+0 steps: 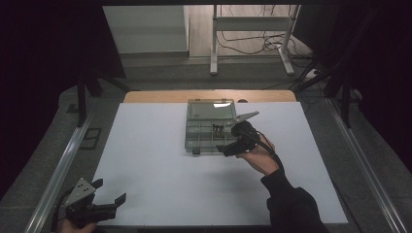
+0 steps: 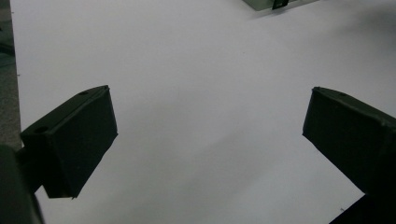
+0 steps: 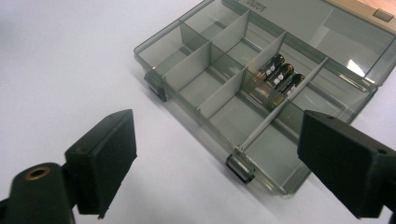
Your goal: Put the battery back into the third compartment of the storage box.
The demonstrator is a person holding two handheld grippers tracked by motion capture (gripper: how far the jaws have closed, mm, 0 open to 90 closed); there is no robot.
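Dim room; grey floor point(image 1: 160, 73); white metal stand point(image 1: 252, 29); loose cables point(image 1: 252, 46)

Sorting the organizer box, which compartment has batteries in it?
The one in the row beside the open lid, holding three batteries side by side; every other compartment of the box is empty.

**Open organiser box with three batteries**

A smoky translucent plastic compartment box point(image 3: 219, 100) lies flat on the white table, its lid folded back open. Thin dividers split it into compartments. Three black cylindrical batteries point(image 3: 279, 77) lie side by side, touching, in one compartment near the hinge.
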